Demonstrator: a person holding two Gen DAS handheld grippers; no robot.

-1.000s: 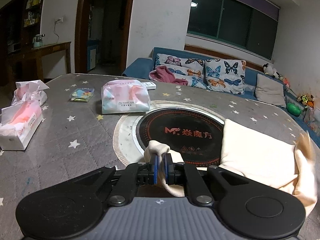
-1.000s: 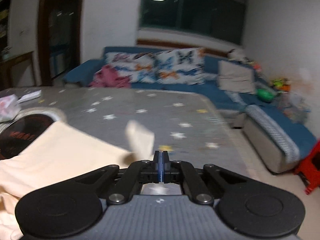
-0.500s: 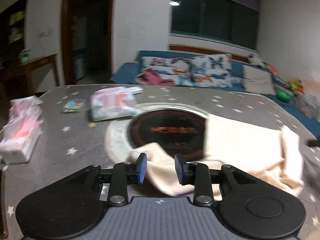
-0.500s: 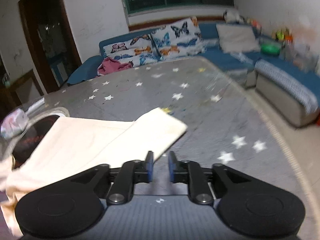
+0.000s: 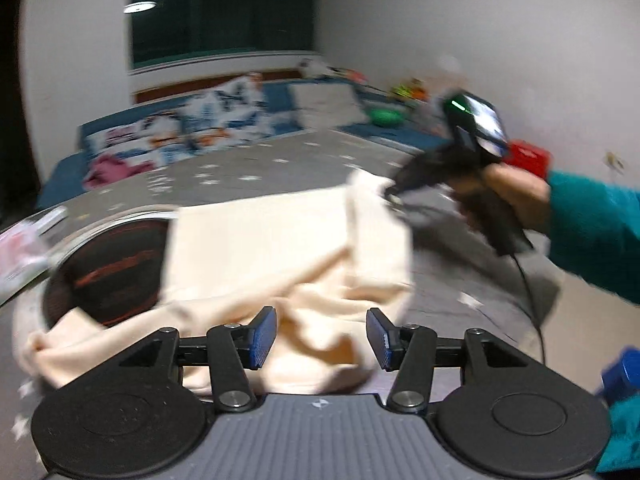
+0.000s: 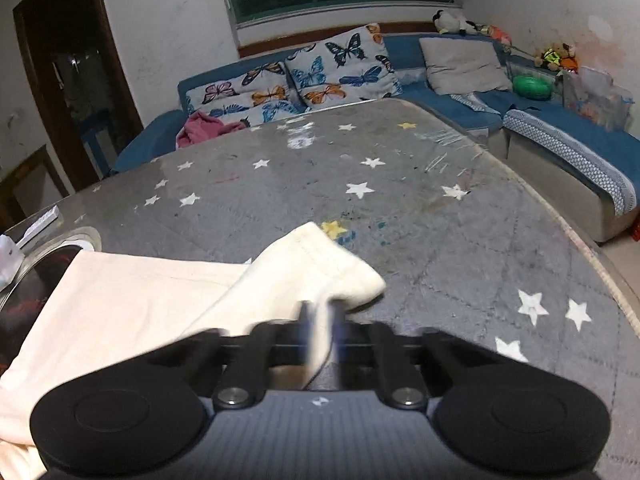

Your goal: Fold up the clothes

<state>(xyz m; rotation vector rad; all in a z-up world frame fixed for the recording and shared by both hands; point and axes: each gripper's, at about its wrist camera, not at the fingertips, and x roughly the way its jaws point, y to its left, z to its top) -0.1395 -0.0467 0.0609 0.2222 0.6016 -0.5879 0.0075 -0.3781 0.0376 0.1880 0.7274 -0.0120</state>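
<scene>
A cream garment (image 5: 256,248) lies crumpled across the grey star-patterned table (image 6: 440,248), partly over a round black hotplate (image 5: 108,276). My left gripper (image 5: 320,336) is open wide just above the garment's near folds, with nothing gripped. In the right wrist view a sleeve-like flap of the garment (image 6: 312,264) lies in front of my right gripper (image 6: 322,316). Its blurred fingers stand close together with a strip of cream cloth between them. The left wrist view also shows the right gripper (image 5: 394,192) at the garment's far right corner, held by a hand in a teal sleeve (image 5: 592,224).
A blue sofa (image 6: 560,136) with butterfly cushions (image 6: 340,68) wraps around the table's far and right sides. A pink cloth (image 6: 200,128) lies on the sofa. A tissue pack (image 5: 20,248) sits at the table's left. The table's right edge (image 6: 592,248) drops to the floor.
My left gripper let go of the garment, opened wide and swung right. My right gripper opened, dropped lower, and its fingers have since narrowed around the sleeve flap.
</scene>
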